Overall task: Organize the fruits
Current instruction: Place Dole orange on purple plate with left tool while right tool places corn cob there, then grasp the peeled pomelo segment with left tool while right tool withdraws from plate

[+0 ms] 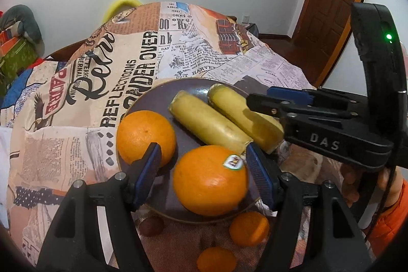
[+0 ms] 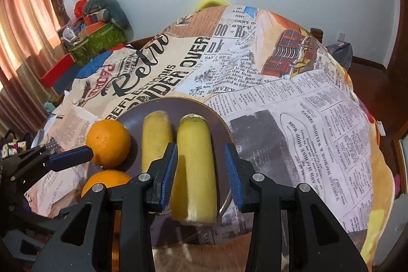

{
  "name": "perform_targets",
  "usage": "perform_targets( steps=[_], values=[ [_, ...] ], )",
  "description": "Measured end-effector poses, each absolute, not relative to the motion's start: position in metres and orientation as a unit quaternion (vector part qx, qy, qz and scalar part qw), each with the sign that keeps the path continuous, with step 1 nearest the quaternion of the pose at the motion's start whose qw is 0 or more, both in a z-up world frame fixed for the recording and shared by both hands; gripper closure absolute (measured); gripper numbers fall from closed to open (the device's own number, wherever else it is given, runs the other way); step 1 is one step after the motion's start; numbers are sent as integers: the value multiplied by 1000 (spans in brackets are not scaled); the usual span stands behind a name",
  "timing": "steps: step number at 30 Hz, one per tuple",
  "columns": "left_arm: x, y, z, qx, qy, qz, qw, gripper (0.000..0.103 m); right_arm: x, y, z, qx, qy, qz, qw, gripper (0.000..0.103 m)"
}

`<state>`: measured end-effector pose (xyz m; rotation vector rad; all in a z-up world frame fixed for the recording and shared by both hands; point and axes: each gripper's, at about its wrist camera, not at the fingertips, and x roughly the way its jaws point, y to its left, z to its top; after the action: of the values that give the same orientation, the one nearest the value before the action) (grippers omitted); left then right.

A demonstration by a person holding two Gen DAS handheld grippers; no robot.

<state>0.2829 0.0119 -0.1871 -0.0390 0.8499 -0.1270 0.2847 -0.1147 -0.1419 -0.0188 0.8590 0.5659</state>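
A dark round plate point(image 1: 153, 98) point(image 2: 135, 116) holds two oranges and two yellow bananas. My left gripper point(image 1: 204, 170) is open around the near orange with a sticker point(image 1: 209, 180), its pads apart from the fruit. The far orange point(image 1: 145, 134) point(image 2: 108, 142) lies to the left. My right gripper point(image 2: 200, 170) is open, straddling the right banana point(image 2: 195, 170) point(image 1: 229, 101). The left banana point(image 1: 206, 124) point(image 2: 155, 137) lies beside it. The right gripper also shows in the left wrist view point(image 1: 265, 103).
Two small tangerines point(image 1: 248, 228) point(image 1: 216, 259) and a dark reddish fruit point(image 1: 151, 224) lie on the newspaper-print tablecloth point(image 1: 102, 68) just off the plate's near rim. A pile of bags point(image 2: 97, 35) stands at the far left by the curtain. A wooden door point(image 1: 331, 4) is at the right.
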Motion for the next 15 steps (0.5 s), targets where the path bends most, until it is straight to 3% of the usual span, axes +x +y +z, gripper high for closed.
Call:
perform_targets(
  steps=[15],
  values=[
    [224, 23, -159, -25, 404, -39, 914, 35, 221, -145, -108, -8, 383, 260, 886, 60]
  ],
)
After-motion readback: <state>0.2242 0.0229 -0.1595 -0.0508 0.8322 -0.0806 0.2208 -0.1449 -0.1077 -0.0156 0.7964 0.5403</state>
